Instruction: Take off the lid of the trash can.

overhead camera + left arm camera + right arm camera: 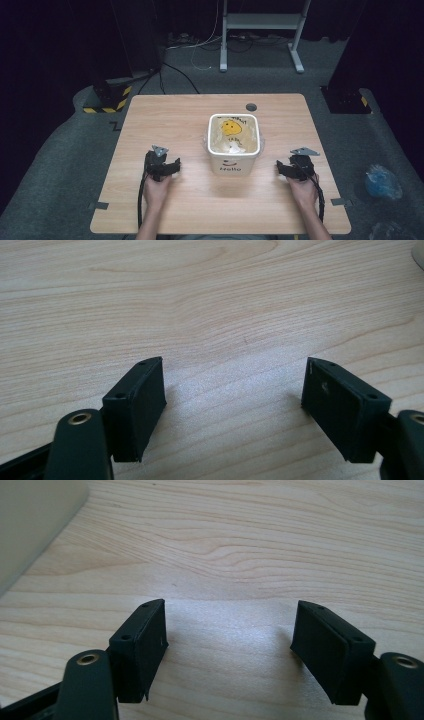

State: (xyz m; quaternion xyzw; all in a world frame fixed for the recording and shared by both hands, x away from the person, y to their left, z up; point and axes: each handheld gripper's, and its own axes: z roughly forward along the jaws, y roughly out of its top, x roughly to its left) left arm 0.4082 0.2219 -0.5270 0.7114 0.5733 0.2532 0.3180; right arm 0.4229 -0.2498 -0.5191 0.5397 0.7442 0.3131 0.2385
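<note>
One wooden table (200, 200) carried a white bucket (233, 160) near its centre. You held your left gripper (172, 167) at nine o'clock of the bucket and your right gripper (282, 167) at three o'clock, both apart from it, with jaws wide and nothing between them.

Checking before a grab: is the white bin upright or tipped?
Upright: the white bin stands on the table, its open rim facing up.
</note>
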